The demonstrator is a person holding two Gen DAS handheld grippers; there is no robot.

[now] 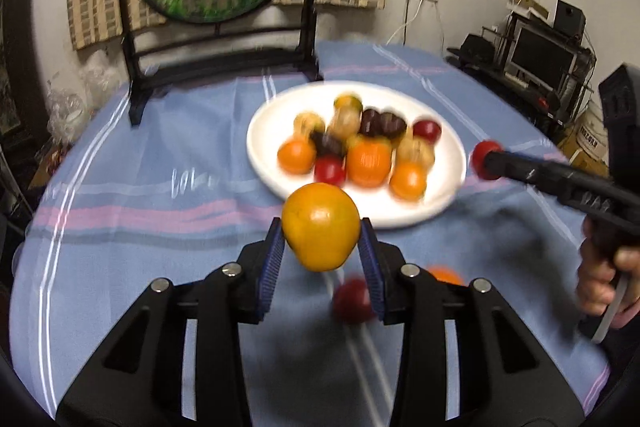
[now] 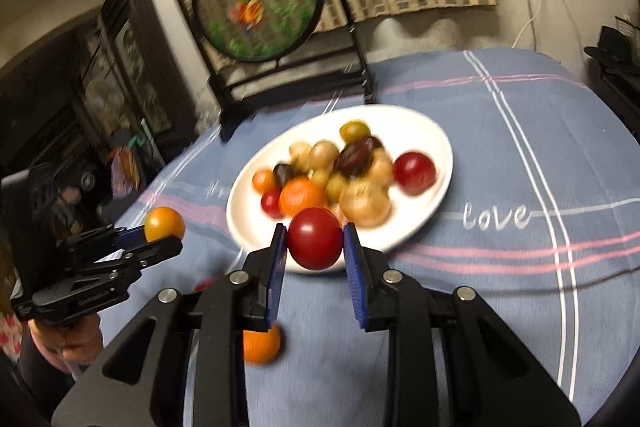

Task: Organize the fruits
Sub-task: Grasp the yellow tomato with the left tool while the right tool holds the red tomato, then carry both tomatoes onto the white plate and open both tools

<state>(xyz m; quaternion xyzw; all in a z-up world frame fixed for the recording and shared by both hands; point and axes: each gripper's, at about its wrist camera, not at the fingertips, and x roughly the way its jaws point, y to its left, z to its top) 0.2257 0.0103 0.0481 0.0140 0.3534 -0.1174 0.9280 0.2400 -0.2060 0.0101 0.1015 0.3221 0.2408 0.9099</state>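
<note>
Near the middle of the left wrist view, the left gripper (image 1: 321,251) has its fingers pinching a yellow-orange fruit (image 1: 321,226), held up above the blue cloth on the tabletop (image 1: 140,227); at the right edge of that view the right gripper (image 1: 486,159) pinches a small red fruit (image 1: 482,151), and the right wrist view shows this same red fruit (image 2: 315,238) squeezed between blue pads; the white plate (image 1: 272,123) sits just past both, already piled with many orange, red, dark and pale fruits, so I think most of the job is done; two fruits are on their way; an orange one (image 2: 262,345) and a red one (image 1: 354,301) lie low in the views, on the cloth, waiting to be picked up.
</note>
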